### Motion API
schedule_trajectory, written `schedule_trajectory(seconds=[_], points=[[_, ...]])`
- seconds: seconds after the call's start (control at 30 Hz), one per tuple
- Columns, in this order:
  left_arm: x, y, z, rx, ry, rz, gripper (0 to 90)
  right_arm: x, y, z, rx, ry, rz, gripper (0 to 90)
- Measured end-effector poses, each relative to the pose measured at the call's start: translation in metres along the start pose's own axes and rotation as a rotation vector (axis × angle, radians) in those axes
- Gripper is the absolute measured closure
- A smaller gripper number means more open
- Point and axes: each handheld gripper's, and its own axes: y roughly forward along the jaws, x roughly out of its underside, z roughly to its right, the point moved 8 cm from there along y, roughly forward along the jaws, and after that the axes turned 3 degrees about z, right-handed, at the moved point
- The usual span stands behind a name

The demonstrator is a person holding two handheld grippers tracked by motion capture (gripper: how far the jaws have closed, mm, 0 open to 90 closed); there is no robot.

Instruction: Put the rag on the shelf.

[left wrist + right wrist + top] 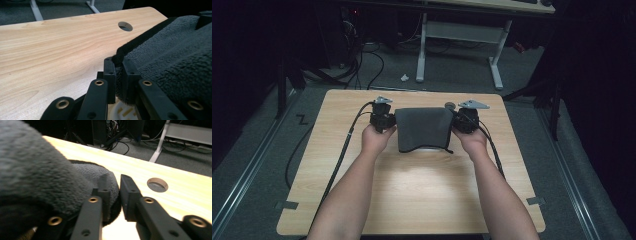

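Pinching the dark grey fleece cloth [172, 57] by its bound black edge, the left gripper [119, 65] is holding its jaws closed on the fabric at lower centre of the left gripper view. The right gripper [114, 181] is clamping a fold of the same cloth at centre of the right gripper view, fabric caught between its jaws. In the high view the cloth is hanging stretched between both grippers at frame centre, over the far half of the wooden table [422, 195], its lower edge draping onto something pale underneath. Judging by this, both sides are gripped and the cloth is lifted; spreading or folding it is remaining. No brand or writing is showing anywhere.
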Motion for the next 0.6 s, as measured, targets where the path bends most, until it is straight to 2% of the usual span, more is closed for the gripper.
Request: schedule_trajectory(seconds=[0.1,0.23,0.37,0.5,0.6], points=[[0.001,-0.001,0.001,0.008,-0.005,-0.004,82.1,0.001,-0.001,0.004,0.001,0.014,0.002,70.1],[0.003,-0.003,0.001,0.006,-0.015,-0.006,79.6,0.001,-0.002,0.005,0.016,0.004,-0.002,65.9],[0.003,-0.005,0.001,-0.001,-0.004,-0.012,77.7,0.001,-0.003,0.008,0.031,0.01,-0.007,59.1],[0.004,-0.007,-0.002,-0.041,0.014,-0.022,74.5,0.001,-0.005,0.011,0.048,0.011,-0.002,57.8],[0.007,-0.009,-0.006,-0.051,0.008,-0.027,74.2,-0.001,-0.008,0.014,0.069,-0.002,0.002,56.4]])
